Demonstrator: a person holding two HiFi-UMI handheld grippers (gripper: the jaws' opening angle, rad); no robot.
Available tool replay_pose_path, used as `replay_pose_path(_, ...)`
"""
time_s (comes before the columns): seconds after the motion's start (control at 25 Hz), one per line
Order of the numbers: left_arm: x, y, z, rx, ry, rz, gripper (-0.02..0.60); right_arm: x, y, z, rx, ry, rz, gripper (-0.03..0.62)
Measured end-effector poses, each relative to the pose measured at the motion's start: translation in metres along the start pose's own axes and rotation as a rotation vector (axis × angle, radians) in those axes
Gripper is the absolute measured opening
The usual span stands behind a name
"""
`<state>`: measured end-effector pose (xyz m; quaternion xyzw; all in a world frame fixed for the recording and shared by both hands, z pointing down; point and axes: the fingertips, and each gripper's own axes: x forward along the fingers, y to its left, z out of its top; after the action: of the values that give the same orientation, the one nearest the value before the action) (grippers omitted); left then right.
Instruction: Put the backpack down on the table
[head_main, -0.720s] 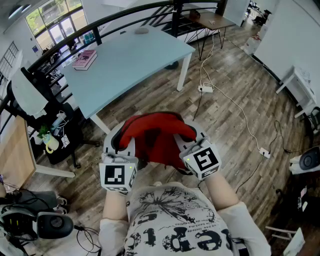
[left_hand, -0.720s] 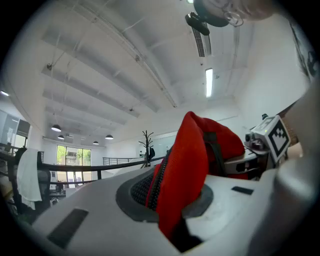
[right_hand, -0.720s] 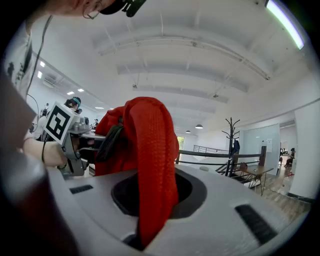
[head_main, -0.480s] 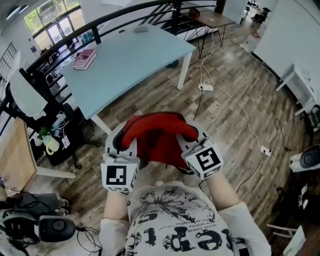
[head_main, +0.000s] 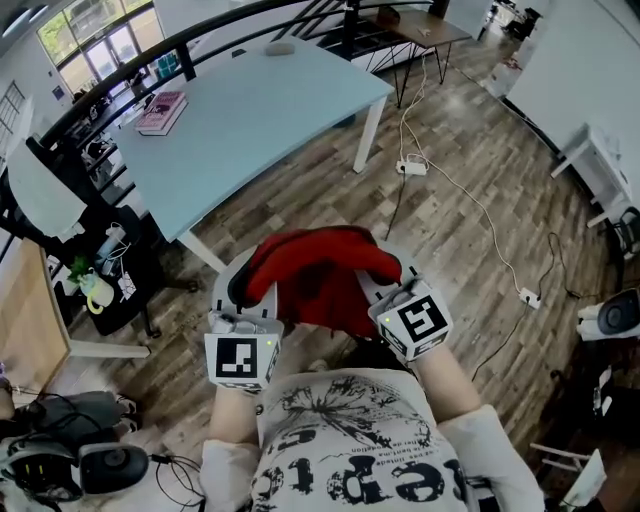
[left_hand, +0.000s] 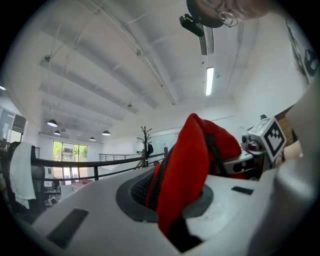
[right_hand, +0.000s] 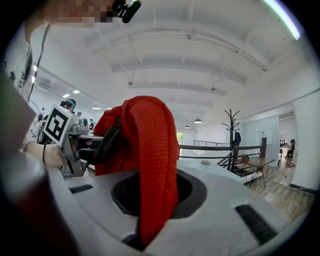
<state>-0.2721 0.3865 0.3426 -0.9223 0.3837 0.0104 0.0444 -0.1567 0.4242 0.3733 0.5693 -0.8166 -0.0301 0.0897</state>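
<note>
We carry the red backpack (head_main: 320, 280) slung between us, the left claw (head_main: 243, 298) and the right claw (head_main: 393, 290) each clamped on a fold of its fabric at either side. The pale blue surface (head_main: 260, 110) lies ahead and leftward, well apart across the wooden floor (head_main: 470, 190); our left claw is nearer its corner.

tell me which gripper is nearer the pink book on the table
Left. The left gripper, shut on the red backpack, sits on the side toward the book; the right gripper clamps the backpack's far side, farther from it.
</note>
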Motion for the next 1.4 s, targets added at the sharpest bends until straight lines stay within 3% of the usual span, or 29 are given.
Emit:
replay_pose_path(0.32,0.067,0.013,-0.004,0.043,0.020,0.075,0.043,0.051,-0.061,-0.007,-0.012,-0.020,0.112,0.025)
replay_pose_path(0.84,0.251,0.024,0.023,0.074,-0.022,0.346,0.043,0.157,-0.241,0.019,-0.107,-0.106,0.354,0.025)
replay_pose_path(1.12,0.333,0.041,0.019,0.093,0.011,0.383,0.043,0.214,-0.314,0.027,-0.125,-0.135,0.368,0.026)
replay_pose_path(1.28,0.369,0.070,0.006,0.109,0.049,0.387,0.043,0.259,-0.336,0.028,-0.149,-0.141,0.365,0.028)
replay_pose_path(1.4,0.394,0.100,0.008,0.107,0.033,0.389,0.043,0.296,-0.347,0.034,-0.146,-0.150,0.368,0.028)
